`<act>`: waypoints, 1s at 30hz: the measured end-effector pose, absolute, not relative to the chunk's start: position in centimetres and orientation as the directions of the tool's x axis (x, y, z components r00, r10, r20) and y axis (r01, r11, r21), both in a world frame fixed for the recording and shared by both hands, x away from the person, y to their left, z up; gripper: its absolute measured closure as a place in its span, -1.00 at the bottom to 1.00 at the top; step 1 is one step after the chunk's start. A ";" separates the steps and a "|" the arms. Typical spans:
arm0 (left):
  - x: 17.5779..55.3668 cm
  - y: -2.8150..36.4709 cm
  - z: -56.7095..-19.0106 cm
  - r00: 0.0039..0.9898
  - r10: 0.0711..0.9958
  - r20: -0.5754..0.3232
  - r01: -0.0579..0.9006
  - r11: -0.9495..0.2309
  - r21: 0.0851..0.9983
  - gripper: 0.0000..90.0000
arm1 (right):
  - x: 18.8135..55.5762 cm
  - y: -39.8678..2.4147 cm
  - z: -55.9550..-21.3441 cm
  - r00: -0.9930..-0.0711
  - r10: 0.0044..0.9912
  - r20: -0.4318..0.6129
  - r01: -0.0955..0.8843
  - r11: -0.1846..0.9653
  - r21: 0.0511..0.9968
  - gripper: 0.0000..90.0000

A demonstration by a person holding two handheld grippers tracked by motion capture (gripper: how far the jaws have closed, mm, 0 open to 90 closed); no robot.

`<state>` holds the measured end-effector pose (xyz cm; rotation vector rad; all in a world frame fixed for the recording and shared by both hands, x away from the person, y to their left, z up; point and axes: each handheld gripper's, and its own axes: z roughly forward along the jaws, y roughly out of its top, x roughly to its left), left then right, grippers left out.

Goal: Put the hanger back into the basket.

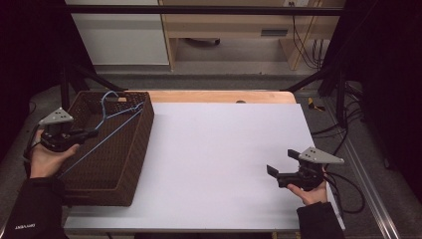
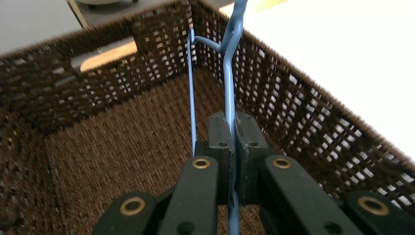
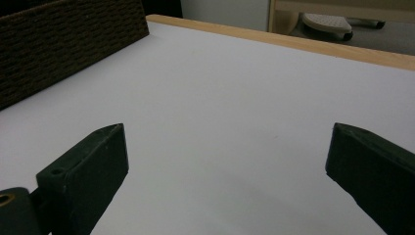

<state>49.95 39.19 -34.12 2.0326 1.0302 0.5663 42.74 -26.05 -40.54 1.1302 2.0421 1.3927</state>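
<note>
A blue wire hanger (image 1: 112, 117) lies slanted over a brown woven basket (image 1: 144, 134) at the table's left, its hook toward the far rim. My left gripper (image 1: 92, 133) is at the basket's left wall, shut on the hanger's wire. In the left gripper view the jaws (image 2: 231, 122) pinch the blue hanger (image 2: 229, 73), which runs up toward the far corner of the basket (image 2: 303, 112). My right gripper (image 1: 282, 162) rests low over the white table at the right, open with nothing between its jaws. The right gripper view has the right gripper (image 3: 227, 147) wide apart over bare table.
The white tabletop (image 1: 219, 149) spreads between the basket and my right hand, with a wooden edge (image 1: 224, 96) at the back. The basket wall (image 3: 63, 44) stands far left in the right gripper view. Cables (image 1: 348, 189) trail off the right side.
</note>
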 end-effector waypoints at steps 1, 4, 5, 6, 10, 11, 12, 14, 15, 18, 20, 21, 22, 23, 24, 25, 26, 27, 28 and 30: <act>49.9 39.2 -34.1 0.574 0.818 0.042 0.474 -0.374 0.797 0.94 | 42.7 -26.0 -40.5 -0.581 0.808 0.098 0.387 0.168 0.907 -0.94; 50.0 39.0 -35.4 0.563 0.823 0.069 0.492 -0.401 0.773 0.94 | 42.7 -26.0 -40.5 -0.579 0.809 0.103 0.388 0.162 0.907 -0.94; 50.0 39.0 -35.4 0.563 0.823 0.069 0.492 -0.401 0.773 0.94 | 42.7 -26.0 -40.5 -0.579 0.809 0.103 0.388 0.162 0.907 -0.94; 50.1 39.0 -35.9 0.560 0.826 0.068 0.500 -0.402 0.767 0.94 | 42.7 -26.0 -40.5 -0.580 0.808 0.101 0.387 0.165 0.907 -0.94; 50.1 39.1 -36.9 0.554 0.830 0.067 0.527 -0.412 0.743 0.93 | 42.7 -26.0 -40.5 -0.581 0.808 0.101 0.388 0.166 0.907 -0.94; 50.0 39.2 -37.0 0.551 0.832 0.069 0.530 -0.413 0.740 0.93 | 42.7 -26.0 -40.5 -0.579 0.809 0.104 0.389 0.162 0.907 -0.94; 50.0 39.2 -37.1 0.553 0.831 0.064 0.538 -0.414 0.734 0.92 | 42.7 -26.0 -40.5 -0.578 0.810 0.104 0.390 0.162 0.906 -0.94; 49.9 39.3 -37.4 0.549 0.833 0.061 0.549 -0.415 0.725 0.92 | 42.7 -25.9 -40.5 -0.578 0.809 0.104 0.390 0.162 0.907 -0.94; 49.9 39.3 -37.4 0.551 0.832 0.055 0.552 -0.414 0.724 0.90 | 42.7 -25.9 -40.5 -0.578 0.809 0.105 0.390 0.162 0.907 -0.94; 49.2 39.5 -37.0 0.562 0.826 0.043 0.540 -0.405 0.738 0.74 | 42.7 -26.0 -40.5 -0.579 0.808 0.106 0.389 0.159 0.907 -0.94; 48.8 39.5 -36.6 0.556 0.831 0.035 0.527 -0.385 0.758 0.66 | 42.7 -26.0 -40.5 -0.580 0.808 0.101 0.385 0.162 0.909 -0.94; 48.8 39.5 -36.6 0.556 0.831 0.035 0.527 -0.385 0.758 0.63 | 42.7 -26.0 -40.5 -0.580 0.808 0.101 0.385 0.162 0.909 -0.94; 48.3 39.3 -36.0 0.550 0.835 0.028 0.507 -0.361 0.783 0.54 | 42.7 -26.0 -40.4 -0.580 0.808 0.101 0.384 0.162 0.909 -0.94; 48.3 39.3 -36.0 0.550 0.835 0.028 0.507 -0.361 0.783 0.49 | 42.7 -26.0 -40.4 -0.580 0.808 0.101 0.384 0.162 0.909 -0.94; 47.8 39.1 -35.5 0.549 0.836 0.017 0.488 -0.337 0.805 0.44 | 42.6 -26.0 -40.4 -0.576 0.811 0.105 0.385 0.156 0.910 -0.94; 47.8 39.1 -35.5 0.549 0.836 0.017 0.488 -0.337 0.805 0.38 | 42.6 -26.0 -40.4 -0.576 0.811 0.105 0.385 0.156 0.910 -0.94; 47.4 38.8 -35.1 0.545 0.838 0.008 0.473 -0.316 0.823 0.38 | 42.6 -26.0 -40.4 -0.576 0.811 0.103 0.382 0.156 0.911 -0.94; 47.0 38.4 -34.7 0.551 0.835 0.001 0.451 -0.299 0.841 0.26 | 42.6 -26.0 -40.3 -0.576 0.811 0.103 0.381 0.154 0.912 -0.94; 46.7 38.1 -34.4 0.550 0.835 0.003 0.434 -0.288 0.853 0.18 | 42.6 -26.0 -40.3 -0.575 0.811 0.104 0.381 0.153 0.912 -0.95; 45.9 37.3 -33.8 0.551 0.834 -0.015 0.397 -0.247 0.884 -0.06 | 42.5 -26.1 -40.3 -0.575 0.811 0.104 0.379 0.152 0.913 -0.95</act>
